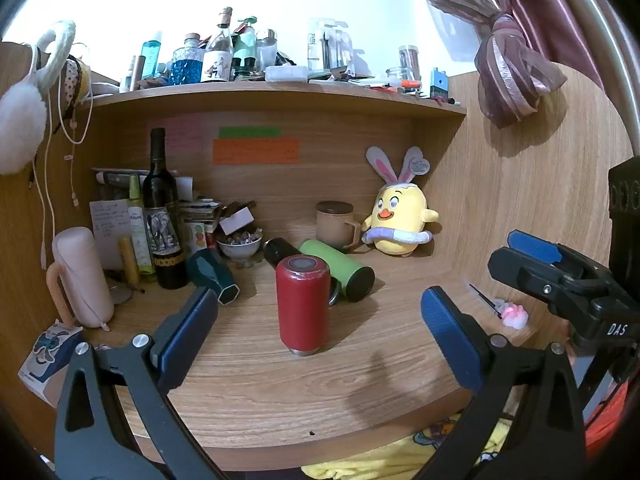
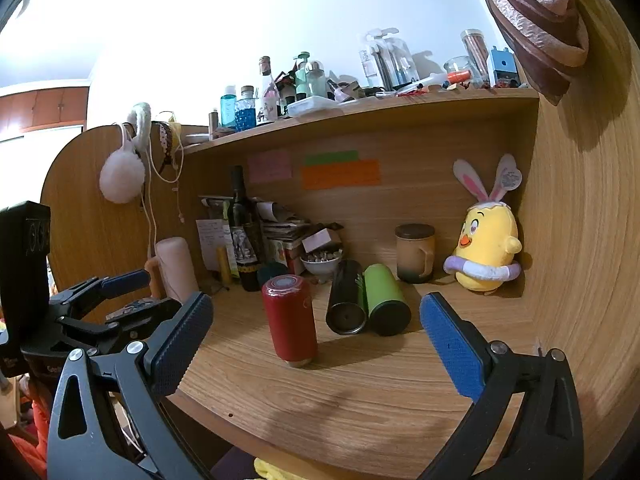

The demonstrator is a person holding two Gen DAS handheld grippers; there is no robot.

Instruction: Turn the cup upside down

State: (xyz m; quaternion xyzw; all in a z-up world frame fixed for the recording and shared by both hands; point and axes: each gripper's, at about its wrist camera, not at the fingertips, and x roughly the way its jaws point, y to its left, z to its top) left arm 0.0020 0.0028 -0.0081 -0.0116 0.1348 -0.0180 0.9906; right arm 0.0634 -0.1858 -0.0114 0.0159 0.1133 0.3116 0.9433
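Note:
A red cup [image 1: 304,304] stands on the wooden desk [image 1: 280,392], flat grey end up and silver rim down; it also shows in the right wrist view [image 2: 290,320]. My left gripper [image 1: 318,344] is open and empty, its blue pads either side of the cup but nearer the desk's front edge. My right gripper [image 2: 316,344] is open and empty, also short of the cup. The right gripper shows at the right of the left wrist view [image 1: 556,264]; the left gripper shows at the left of the right wrist view [image 2: 120,292].
Behind the cup lie a green bottle [image 1: 338,268], a black bottle [image 2: 347,304] and a teal cup [image 1: 214,276]. A tan mug [image 1: 334,224], a yellow plush chick [image 1: 396,220], a wine bottle [image 1: 162,216], a pink bottle [image 1: 82,276] and a bowl [image 1: 240,244] crowd the back.

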